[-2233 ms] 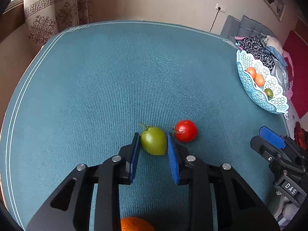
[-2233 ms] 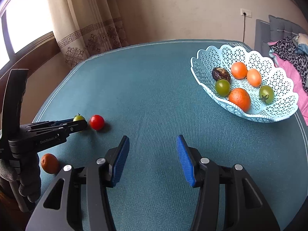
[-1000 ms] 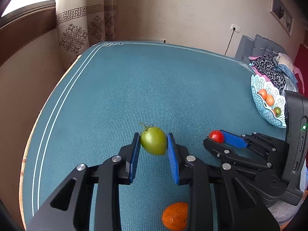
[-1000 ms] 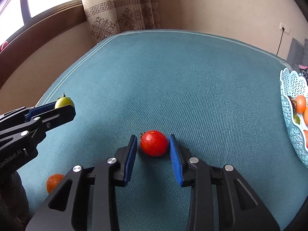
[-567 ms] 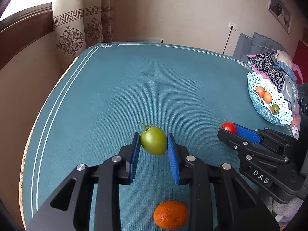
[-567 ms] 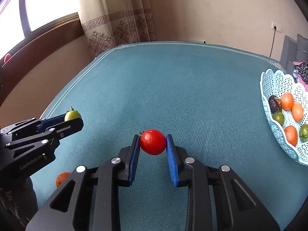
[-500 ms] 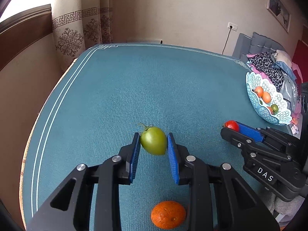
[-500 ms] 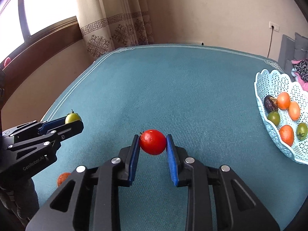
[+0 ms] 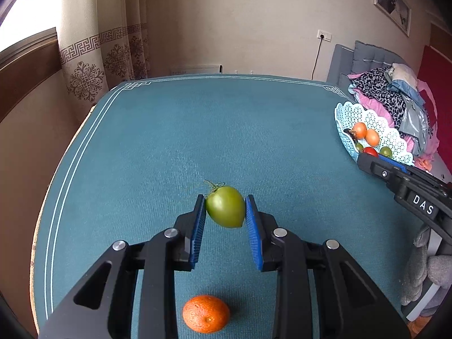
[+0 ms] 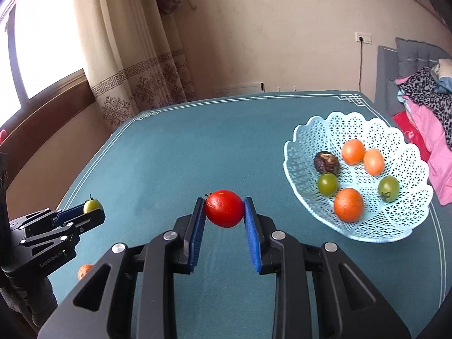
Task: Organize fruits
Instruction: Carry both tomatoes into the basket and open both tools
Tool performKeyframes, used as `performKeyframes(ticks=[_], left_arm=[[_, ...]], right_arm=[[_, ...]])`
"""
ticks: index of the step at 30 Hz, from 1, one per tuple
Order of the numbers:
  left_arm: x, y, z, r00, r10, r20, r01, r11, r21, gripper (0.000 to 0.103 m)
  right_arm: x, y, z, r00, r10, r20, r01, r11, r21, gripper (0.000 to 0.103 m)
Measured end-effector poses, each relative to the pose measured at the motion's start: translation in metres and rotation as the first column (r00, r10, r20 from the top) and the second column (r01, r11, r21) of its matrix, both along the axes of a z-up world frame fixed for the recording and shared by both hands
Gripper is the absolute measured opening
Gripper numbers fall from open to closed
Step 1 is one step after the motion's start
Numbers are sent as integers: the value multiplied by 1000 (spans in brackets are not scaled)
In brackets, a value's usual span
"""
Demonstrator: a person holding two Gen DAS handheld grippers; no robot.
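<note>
My left gripper (image 9: pixel 225 212) is shut on a green tomato (image 9: pixel 225 210), held above the teal table. An orange (image 9: pixel 205 313) lies on the table just below it. My right gripper (image 10: pixel 224 210) is shut on a red tomato (image 10: pixel 224 208), lifted off the table, left of the pale blue lattice basket (image 10: pixel 406 226). The basket holds several fruits: oranges, green tomatoes and one dark fruit. From the left wrist view the right gripper (image 9: pixel 373 154) with the red tomato (image 9: pixel 370 150) shows in front of the basket (image 9: pixel 346 113). In the right wrist view the left gripper (image 10: pixel 90 210) shows at far left.
The teal cloth-covered table (image 9: pixel 226 130) has white border lines. A curtain (image 10: pixel 147 56) and window sit at the back left. A bed piled with clothes (image 9: pixel 395 99) lies beyond the basket at right. A gloved hand (image 9: pixel 429 271) holds the right gripper.
The right gripper lifted the red tomato off the table and carried it toward the basket. The left gripper rose slightly with the green tomato, and the orange now shows more fully below it.
</note>
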State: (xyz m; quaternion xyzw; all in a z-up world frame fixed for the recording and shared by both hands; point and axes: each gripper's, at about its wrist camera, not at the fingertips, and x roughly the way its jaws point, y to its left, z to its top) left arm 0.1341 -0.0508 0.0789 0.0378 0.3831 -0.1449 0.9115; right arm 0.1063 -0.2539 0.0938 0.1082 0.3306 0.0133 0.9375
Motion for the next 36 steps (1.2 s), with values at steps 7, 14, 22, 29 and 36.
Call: performKeyframes(ticks=[7,14,22,29,36], left_arm=[[-5,-24,6,999,-41,2,41,999,13,29],[-9,-52,10,996,-84,9,84,996,39,29],[-17,-87,15,990,-141,17,140,988,68,29],[-20,-116,16,981,-195,9,194,978,72,29],[-14,-152,18,966,-259,0,259,964,58,29]], right_arm=[[-9,-46,5,994,-104,19,104,994,17,28],[-18,-89,2,976,-215,25,214,976,32,28],[-25,-117,-4,963,-265,43,265,964,16,34],[-38,-128,-12,953,-294,69,293,956,20,34],[-52,-141,-12,933,-346,101,346,938,22,35]])
